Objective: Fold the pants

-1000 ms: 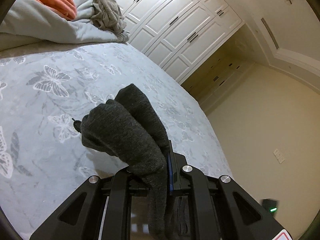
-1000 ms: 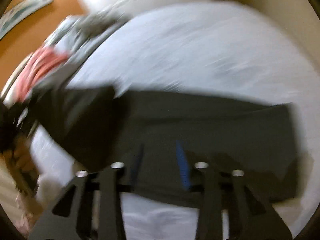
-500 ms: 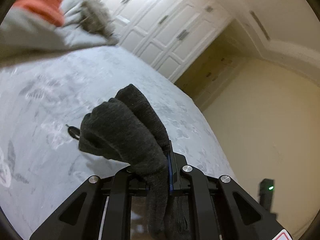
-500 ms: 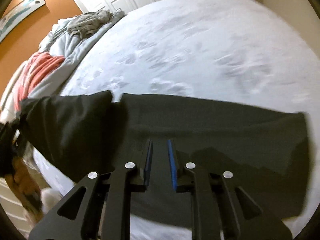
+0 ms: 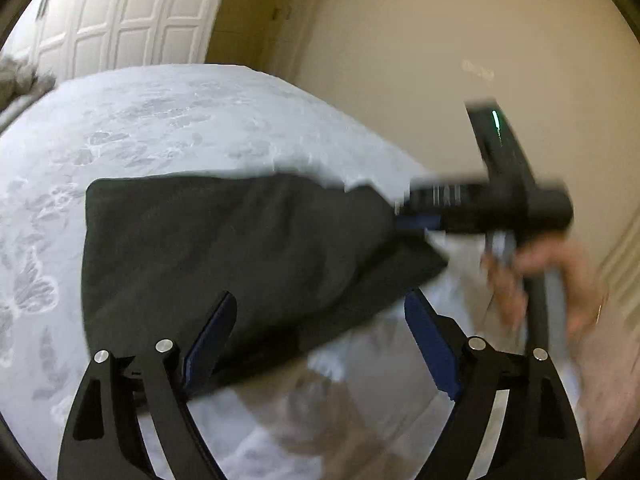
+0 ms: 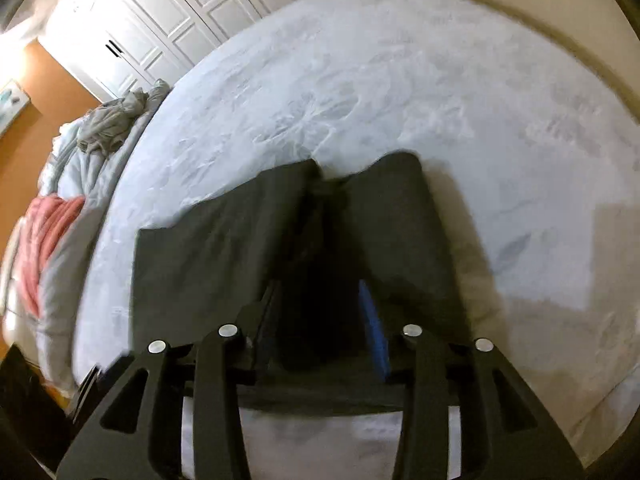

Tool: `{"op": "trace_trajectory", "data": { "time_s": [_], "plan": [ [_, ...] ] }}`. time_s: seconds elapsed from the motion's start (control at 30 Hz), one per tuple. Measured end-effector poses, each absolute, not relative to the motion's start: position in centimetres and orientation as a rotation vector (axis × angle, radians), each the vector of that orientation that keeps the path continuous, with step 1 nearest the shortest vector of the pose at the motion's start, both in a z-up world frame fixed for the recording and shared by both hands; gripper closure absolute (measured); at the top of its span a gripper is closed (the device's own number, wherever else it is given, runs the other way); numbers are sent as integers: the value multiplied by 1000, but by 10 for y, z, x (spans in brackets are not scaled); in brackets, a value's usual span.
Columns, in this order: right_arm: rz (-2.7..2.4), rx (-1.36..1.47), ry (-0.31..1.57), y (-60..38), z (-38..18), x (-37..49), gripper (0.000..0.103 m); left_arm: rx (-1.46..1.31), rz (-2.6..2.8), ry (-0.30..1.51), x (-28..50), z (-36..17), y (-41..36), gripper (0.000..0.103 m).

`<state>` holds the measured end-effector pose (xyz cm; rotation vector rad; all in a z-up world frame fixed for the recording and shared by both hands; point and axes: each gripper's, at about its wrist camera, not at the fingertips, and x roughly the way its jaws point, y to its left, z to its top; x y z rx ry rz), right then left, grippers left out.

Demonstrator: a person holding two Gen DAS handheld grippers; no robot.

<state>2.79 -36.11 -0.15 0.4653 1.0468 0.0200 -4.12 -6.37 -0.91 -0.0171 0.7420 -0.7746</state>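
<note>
Both grippers had just been opening: the left gripper [image 5: 320, 324] gaped wide and empty above the dark pants [image 5: 224, 248] on the bed [image 5: 168, 120], while the right gripper [image 6: 320, 312], part-open, straddled cloth that might snag and undo the fold.

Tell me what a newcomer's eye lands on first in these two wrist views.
The dark pants, lying folded across the middle of the pale butterfly-print bedspread, stand out first. Next the left gripper, its blue-padded jaws just opened wide and holding nothing. The right gripper, its jaws also just opening, sits at the pants' near edge, fabric between the jaws; farther left lies a pink-and-grey heap of bedding.
</note>
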Motion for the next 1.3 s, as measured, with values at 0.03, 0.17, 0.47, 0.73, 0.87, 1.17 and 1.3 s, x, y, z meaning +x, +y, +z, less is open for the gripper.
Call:
{"op": "trace_trajectory", "data": {
  "time_s": [0.03, 0.17, 0.47, 0.73, 0.87, 1.17, 1.3],
  "plan": [
    [50, 498, 1032, -363, 1, 27, 63, -7, -754, 721, -47, -10, -57, 17],
    [26, 492, 992, -367, 6, 27, 44, -49, -674, 620, -46, 4, -42, 17],
    [62, 652, 878, -379, 15, 25, 40, -314, -557, 649, 2, 11, 17, 17],
    [68, 402, 1092, -331, -18, 60, 35, -313, -504, 679, 10, 7, 24, 17],
    [110, 276, 993, -312, 10, 49, 87, -265, -513, 683, 7, 5, 17, 17],
    [-32, 266, 1127, -350, -11, 27, 78, -290, -522, 779, 20, -11, 15, 17],
    [-37, 344, 1011, -358, 0, 11, 74, -269, -495, 852, 23, -23, 8, 17]
  ]
}}
